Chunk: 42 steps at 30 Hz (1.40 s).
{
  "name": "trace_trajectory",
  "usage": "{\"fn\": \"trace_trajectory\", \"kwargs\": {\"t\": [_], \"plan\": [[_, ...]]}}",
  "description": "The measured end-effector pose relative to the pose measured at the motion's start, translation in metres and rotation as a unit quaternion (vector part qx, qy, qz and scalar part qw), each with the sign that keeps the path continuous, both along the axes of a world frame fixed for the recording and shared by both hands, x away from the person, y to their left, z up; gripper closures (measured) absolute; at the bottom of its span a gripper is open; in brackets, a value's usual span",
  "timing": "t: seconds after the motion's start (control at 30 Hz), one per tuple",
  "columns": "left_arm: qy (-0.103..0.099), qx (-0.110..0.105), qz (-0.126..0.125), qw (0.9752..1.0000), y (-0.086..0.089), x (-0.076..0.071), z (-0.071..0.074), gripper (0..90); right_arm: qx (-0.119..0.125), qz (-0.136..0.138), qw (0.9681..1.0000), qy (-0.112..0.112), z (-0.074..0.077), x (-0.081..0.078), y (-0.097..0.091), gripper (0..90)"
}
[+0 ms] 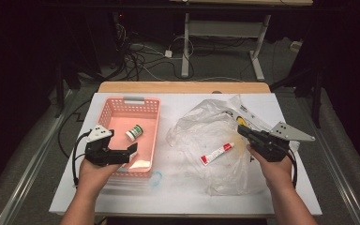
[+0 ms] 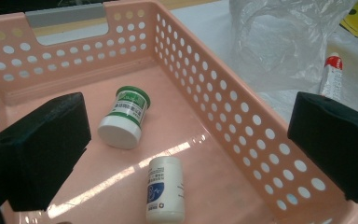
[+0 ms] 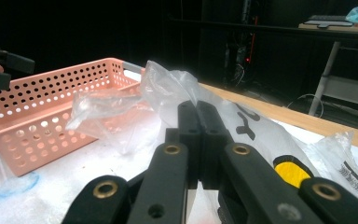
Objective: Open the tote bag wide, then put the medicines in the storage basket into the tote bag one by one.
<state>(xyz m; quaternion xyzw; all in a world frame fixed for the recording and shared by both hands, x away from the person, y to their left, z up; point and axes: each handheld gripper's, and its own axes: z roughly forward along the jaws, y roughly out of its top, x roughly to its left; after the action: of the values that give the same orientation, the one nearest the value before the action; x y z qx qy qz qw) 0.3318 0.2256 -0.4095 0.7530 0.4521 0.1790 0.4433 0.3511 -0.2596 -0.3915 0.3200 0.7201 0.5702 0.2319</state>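
Observation:
A pink perforated basket [image 1: 152, 123] stands left of centre on the white table. Inside lie a green-capped white jar [image 2: 123, 116] on its side and a white bottle [image 2: 165, 189] with a blue label. My left gripper [image 1: 130, 152] hovers over the basket's near end, open and with nothing between its jaws; its wide-apart pads [image 2: 42, 149] frame the basket floor. A crumpled clear plastic bag [image 1: 201, 126] lies right of the basket, with a red-and-white tube [image 1: 217, 153] at its middle. My right gripper [image 1: 240, 129] is shut on the bag's right edge, and the film bunches up at the tips [image 3: 198, 109].
A blue-edged clear piece [image 1: 155, 178] lies at the basket's near right corner. The bag's printed part with a yellow smiley [image 3: 291, 172] spreads under the right gripper. Beyond the table's wooden far edge [image 1: 183, 87] are cables and desk legs on a dark floor.

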Motion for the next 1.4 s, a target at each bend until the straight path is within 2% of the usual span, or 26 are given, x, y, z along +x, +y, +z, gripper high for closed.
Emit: {"fn": "trace_trajectory", "kwargs": {"t": [0.1,0.2,0.43,0.57,0.67,0.73,0.87,1.03,1.13,1.2,1.4], "plan": [[0.002,-0.002,-0.001,1.0,-0.001,0.005,0.003,0.0,0.0,0.0,1.0,-0.002,0.0,0.0,0.0,90.0],[-0.005,-0.013,0.002,0.9999,-0.002,0.009,0.007,0.0,0.0,0.0,1.0,-0.003,0.0,0.0,-0.001,90.0],[-0.008,-0.003,0.003,1.0,-0.008,0.025,0.013,0.0,0.001,-0.002,1.0,0.001,-0.001,0.0,0.0,90.0],[0.001,-0.002,0.001,1.0,-0.007,0.039,0.013,0.0,-0.005,0.002,1.0,-0.003,0.0,0.0,0.002,90.0],[0.001,0.001,0.01,0.9999,-0.003,0.049,0.011,0.0,-0.007,0.007,0.9999,-0.005,0.0,-0.002,0.004,90.0],[0.012,-0.003,0.013,0.9998,0.0,0.056,0.008,0.0,-0.007,0.008,0.9999,-0.004,0.0,-0.001,0.005,90.0],[0.031,0.007,0.016,0.9994,0.001,0.071,0.002,0.0,-0.005,0.013,0.9999,-0.005,0.0,0.001,0.006,90.0],[0.045,0.006,0.013,0.9989,-0.001,0.085,-0.003,0.0,-0.005,0.014,0.9999,0.002,-0.001,0.003,0.005,90.0],[0.054,0.014,0.008,0.9984,-0.006,0.093,-0.006,0.0,-0.002,0.012,0.9999,-0.002,0.0,0.002,0.005,90.0],[0.067,0.013,0.006,0.9976,-0.007,0.097,-0.009,0.0,-0.003,0.011,0.9999,-0.002,0.001,0.001,0.003,90.0],[0.094,0.044,-0.002,0.9946,-0.013,0.109,-0.018,1.2,0.001,0.01,0.9999,-0.005,0.002,0.0,0.0,90.0]]}}
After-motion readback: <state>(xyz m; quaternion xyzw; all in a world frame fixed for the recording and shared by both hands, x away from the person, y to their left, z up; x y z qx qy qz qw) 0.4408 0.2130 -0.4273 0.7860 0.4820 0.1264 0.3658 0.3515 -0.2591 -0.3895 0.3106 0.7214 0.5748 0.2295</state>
